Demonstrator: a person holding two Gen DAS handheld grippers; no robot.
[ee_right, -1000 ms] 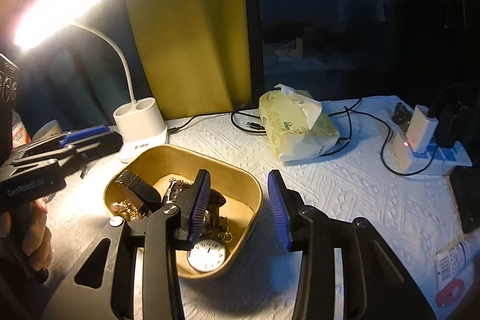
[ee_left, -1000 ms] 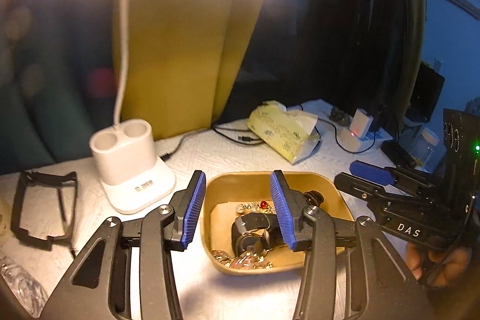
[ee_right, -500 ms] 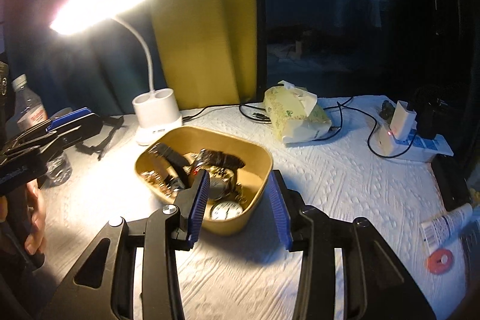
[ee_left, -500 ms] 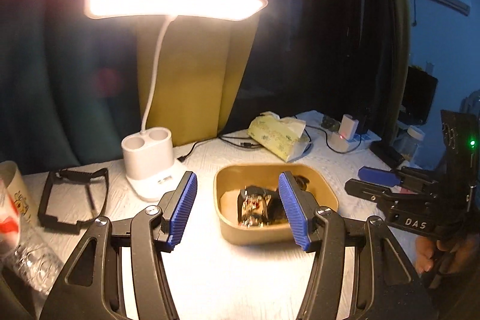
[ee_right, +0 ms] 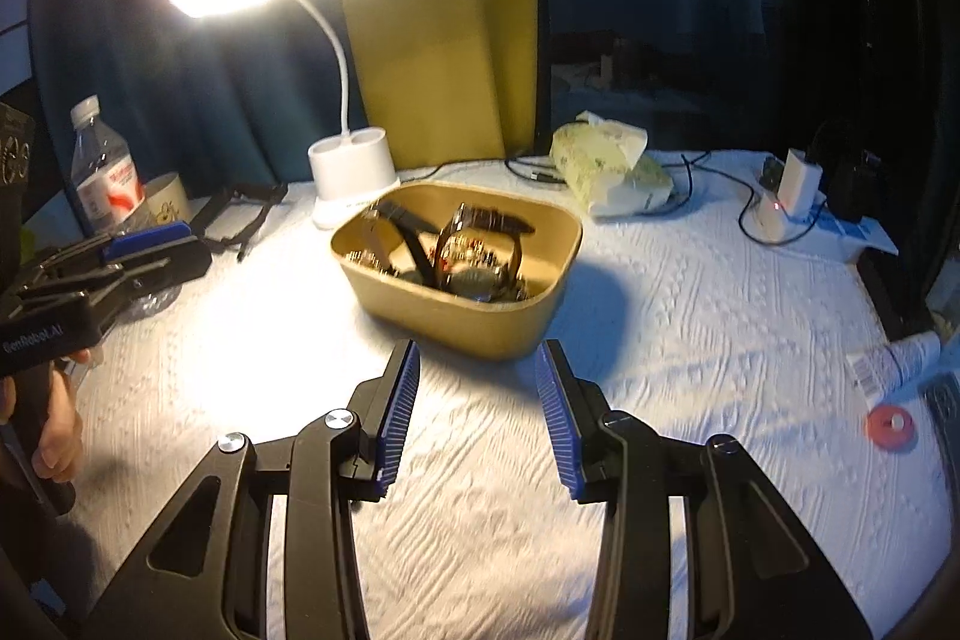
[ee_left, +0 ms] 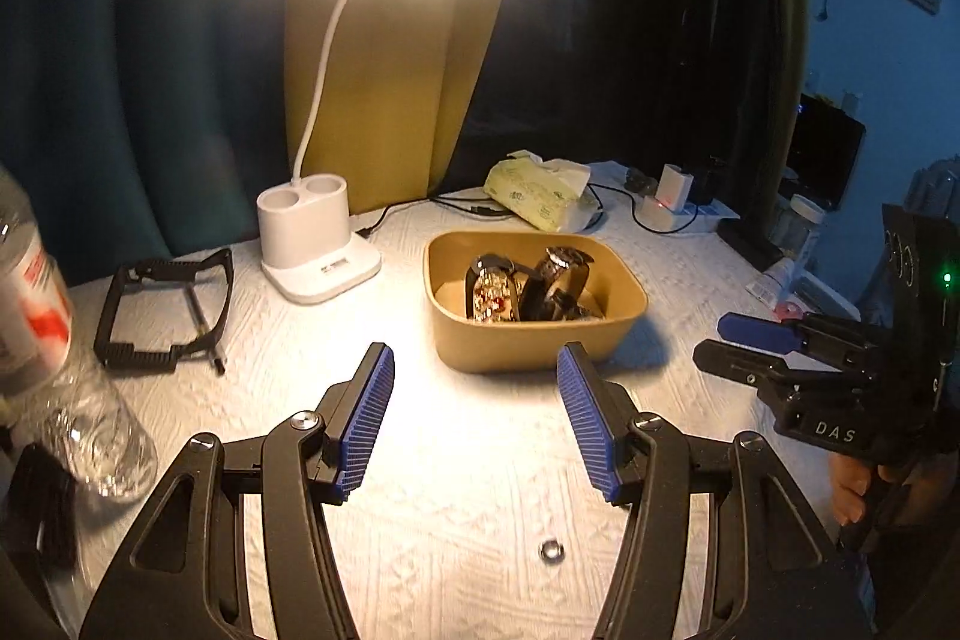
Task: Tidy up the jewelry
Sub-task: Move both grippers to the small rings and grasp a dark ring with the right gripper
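Right now both hand-held grippers hover over the white textured tabletop (ee_left: 468,466), each pulled back from the tan bowl (ee_left: 534,346) that carries the jewelry. Watches (ee_right: 474,274) and glittering pieces are heaped inside it, some straps poking above the rim. The bowl stands near the middle of the tabletop, just in front of the white lamp base (ee_left: 312,244), whose lit head hangs above.

The left hand-held gripper (ee_left: 474,388) has just been spreading its jaws; they stand wide apart with nothing between them, only bare cloth. A small metal ring (ee_left: 551,550) lies alone on the cloth below and between its arms, well apart from the bowl. The right hand-held gripper (ee_right: 477,382) is released too, its blue pads apart and empty, their tips just short of the bowl's near wall.

Open cloth stretches in front of the bowl and to its right. To the left stand a plastic bottle (ee_left: 54,376) and a black frame (ee_left: 162,310). Behind the bowl lie a tissue pack (ee_left: 540,196) and loose cables (ee_right: 714,202) running to a charger (ee_right: 792,190) near the far right edge. A red disc (ee_right: 891,427) sits close to the right edge.
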